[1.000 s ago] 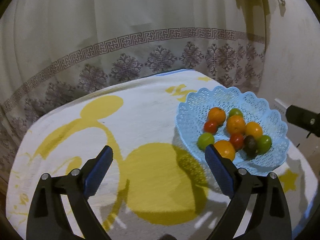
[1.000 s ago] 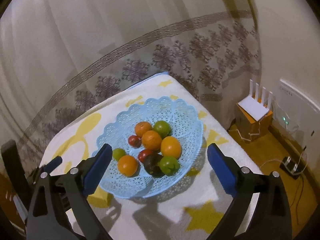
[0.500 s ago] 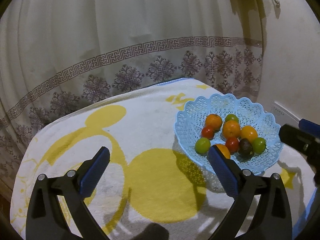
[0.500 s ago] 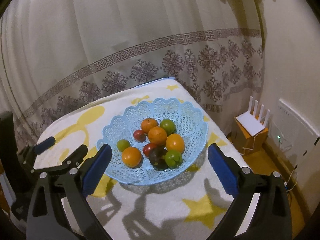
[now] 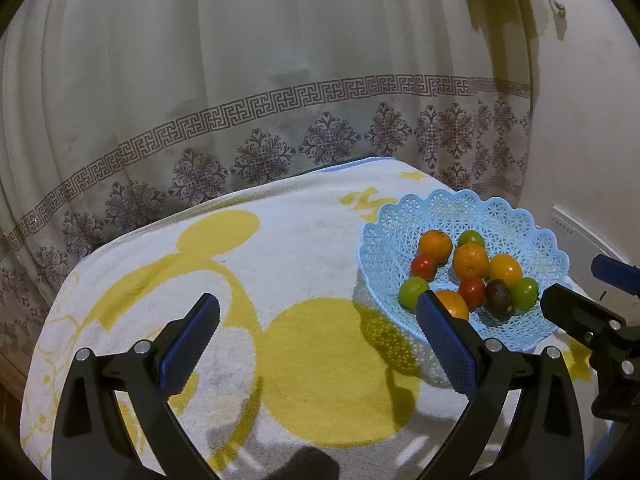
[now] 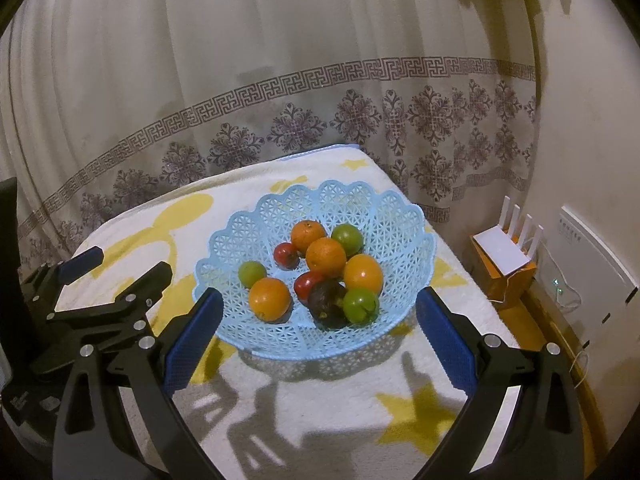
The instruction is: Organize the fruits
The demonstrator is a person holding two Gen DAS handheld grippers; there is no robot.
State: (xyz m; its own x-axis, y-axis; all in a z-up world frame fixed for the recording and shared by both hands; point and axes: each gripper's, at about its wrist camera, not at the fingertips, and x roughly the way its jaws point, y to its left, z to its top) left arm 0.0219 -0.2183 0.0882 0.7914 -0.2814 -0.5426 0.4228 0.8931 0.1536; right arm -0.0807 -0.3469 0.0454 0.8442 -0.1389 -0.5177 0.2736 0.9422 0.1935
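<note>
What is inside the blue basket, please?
The blue basket holds four oranges, three green fruits, two red ones and one dark fruit. Anything beneath them is hidden.

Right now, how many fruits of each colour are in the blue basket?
Orange: 4
Green: 3
Red: 2
Dark purple: 1
Total: 10, all in the basket.

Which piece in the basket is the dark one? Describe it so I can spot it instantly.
Find the light blue lattice basket on the yellow-and-white blanket. At its near side a dark purple-brown fruit sits between a red fruit and a green fruit. It is the only near-black piece.
</note>
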